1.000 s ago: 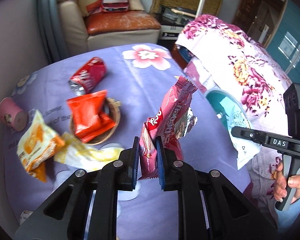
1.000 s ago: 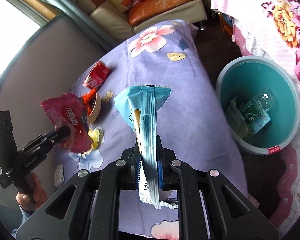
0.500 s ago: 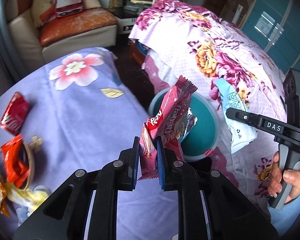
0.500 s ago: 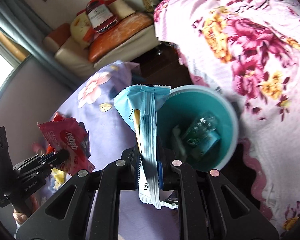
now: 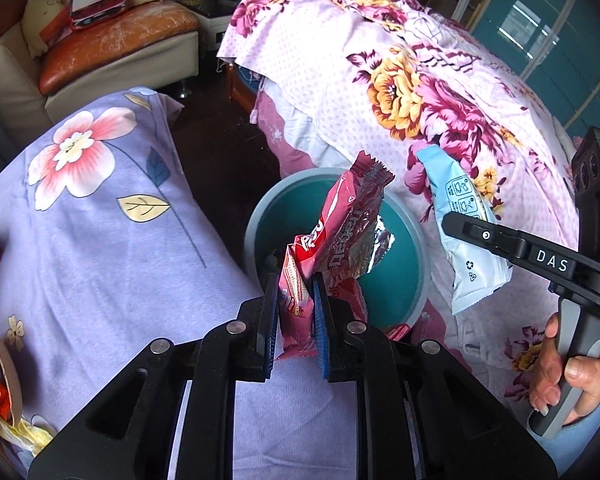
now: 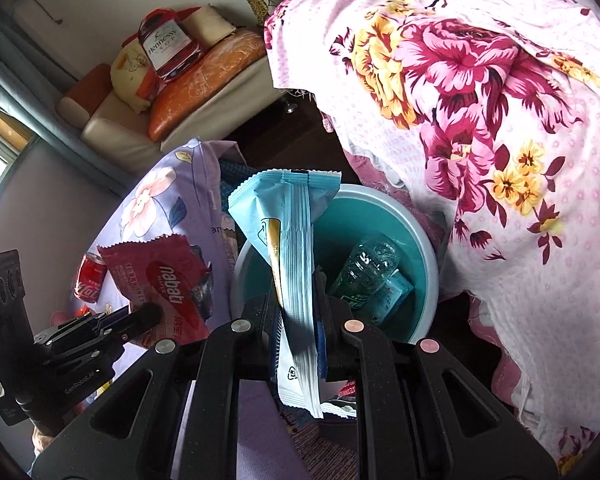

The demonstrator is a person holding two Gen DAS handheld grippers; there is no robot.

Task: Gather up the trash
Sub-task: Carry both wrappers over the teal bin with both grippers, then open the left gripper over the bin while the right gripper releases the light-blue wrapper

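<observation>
A red wafer wrapper (image 5: 340, 236) is clamped in the left hand-held gripper (image 5: 296, 296) above the teal bin (image 5: 256, 220). A light-blue wrapper (image 6: 288, 240) is clamped in the right hand-held gripper (image 6: 298, 300), also above the bin.

We see the teal bin (image 6: 420, 240) open-topped, so there's a clear drop into its mouth, though a plastic bottle (image 6: 366, 276) and a blue packet (image 6: 396, 290) lie inside toward 3 o'clock. The floral bedspread (image 6: 500, 120) crowds the rim from 12 to 4 o'clock. The purple-clothed table (image 5: 100, 248) edge sits against the bin at 9 o'clock. Dark floor (image 5: 228, 148) is a free gap at 11 o'clock.
</observation>
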